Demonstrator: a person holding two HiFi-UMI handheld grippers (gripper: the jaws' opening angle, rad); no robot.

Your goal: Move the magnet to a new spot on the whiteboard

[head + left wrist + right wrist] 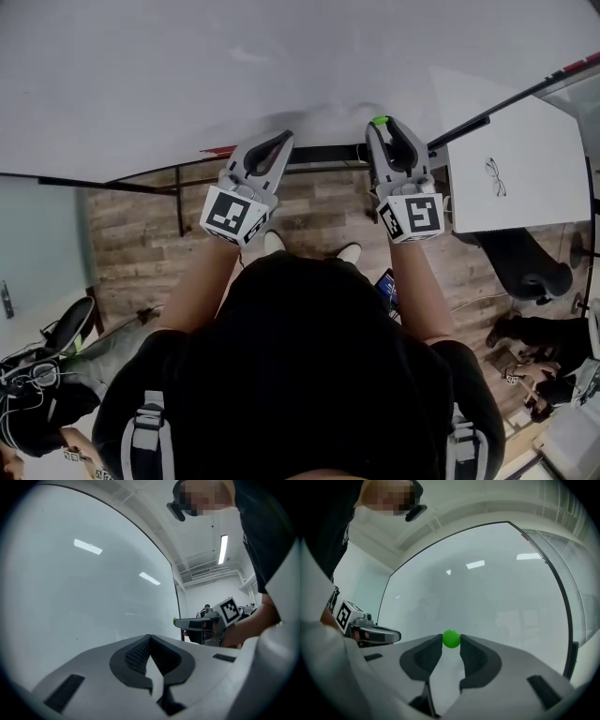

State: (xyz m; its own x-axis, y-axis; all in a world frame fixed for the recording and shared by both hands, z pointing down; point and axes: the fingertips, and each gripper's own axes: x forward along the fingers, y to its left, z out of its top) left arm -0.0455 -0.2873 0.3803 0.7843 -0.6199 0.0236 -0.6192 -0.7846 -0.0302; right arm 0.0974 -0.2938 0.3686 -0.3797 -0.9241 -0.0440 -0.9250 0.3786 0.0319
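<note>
A small green round magnet sits pinched between the tips of my right gripper, close in front of the whiteboard. In the head view the magnet shows at the tip of the right gripper, right at the whiteboard face. My left gripper is held level to the left of it, its jaws together with nothing in them. In the left gripper view the left gripper points along the whiteboard, and the magnet is a green dot at the right gripper's tip.
A white table with a pair of glasses stands to the right, a dark chair below it. The board's black stand bars cross the wooden floor. Bags and a seated person's legs lie at the lower left.
</note>
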